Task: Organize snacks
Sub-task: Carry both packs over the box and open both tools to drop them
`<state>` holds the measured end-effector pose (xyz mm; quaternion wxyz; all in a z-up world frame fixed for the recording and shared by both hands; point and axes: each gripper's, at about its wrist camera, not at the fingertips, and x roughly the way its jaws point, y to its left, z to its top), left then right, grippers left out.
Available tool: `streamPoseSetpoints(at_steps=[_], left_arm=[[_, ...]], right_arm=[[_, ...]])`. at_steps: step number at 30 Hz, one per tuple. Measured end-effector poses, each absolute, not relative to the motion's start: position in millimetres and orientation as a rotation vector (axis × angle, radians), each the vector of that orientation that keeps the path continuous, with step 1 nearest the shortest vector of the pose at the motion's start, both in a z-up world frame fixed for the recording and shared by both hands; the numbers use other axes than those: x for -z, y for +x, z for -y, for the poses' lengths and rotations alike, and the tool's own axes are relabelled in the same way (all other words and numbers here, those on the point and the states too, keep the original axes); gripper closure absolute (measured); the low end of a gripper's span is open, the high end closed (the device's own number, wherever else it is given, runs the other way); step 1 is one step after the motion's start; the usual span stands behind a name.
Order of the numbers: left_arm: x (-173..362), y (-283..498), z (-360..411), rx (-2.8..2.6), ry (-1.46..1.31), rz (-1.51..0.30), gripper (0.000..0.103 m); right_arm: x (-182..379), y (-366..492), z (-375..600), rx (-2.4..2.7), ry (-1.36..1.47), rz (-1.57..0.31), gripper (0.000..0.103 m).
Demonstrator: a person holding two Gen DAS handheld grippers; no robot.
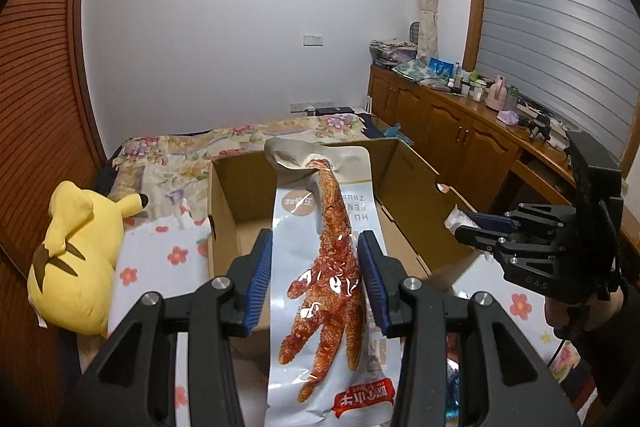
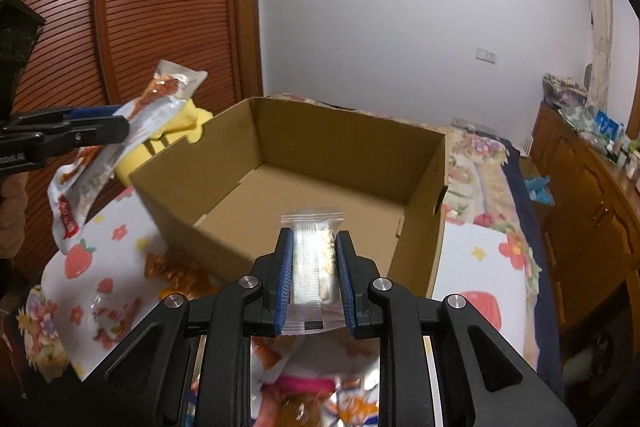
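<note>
My left gripper [image 1: 316, 251] is shut on a long pale-blue snack packet with a red chicken foot printed on it [image 1: 328, 283], held above the near edge of an open cardboard box [image 1: 404, 187]. The packet also shows in the right wrist view [image 2: 120, 131], left of the box [image 2: 420, 187]. My right gripper [image 2: 314, 247] is shut on a small clear packet of pale biscuits [image 2: 316, 259], held over the box's near wall. The box floor looks bare. In the left wrist view the right gripper [image 1: 460, 227] is at the box's right side.
The box stands on a bed with a floral sheet [image 1: 160, 259]. More snack packets lie blurred on the sheet below my right gripper [image 2: 304, 399]. A yellow plush toy [image 1: 76, 259] lies left of the box. A wooden cabinet [image 1: 460, 131] runs along the right.
</note>
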<state>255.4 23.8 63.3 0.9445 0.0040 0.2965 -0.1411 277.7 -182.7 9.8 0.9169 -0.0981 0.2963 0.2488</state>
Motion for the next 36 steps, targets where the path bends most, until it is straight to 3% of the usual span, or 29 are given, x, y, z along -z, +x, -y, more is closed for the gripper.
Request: streamPoseSetpoints(at_steps=[8, 11, 36], left_arm=[[-57, 292, -15, 0.276, 0.023, -0.628, 0.061], [-53, 303, -10, 0.277, 0.03, -0.638, 0.061], [-15, 361, 19, 0.209, 0.088, -0.705, 0.06]], right_arm=[[4, 308, 183, -0.499, -0.213, -0.654, 0.082], [7, 314, 188, -0.488, -0.21, -0.659, 0.072], [2, 293, 209, -0.52, -0.178, -0.661, 0.065]])
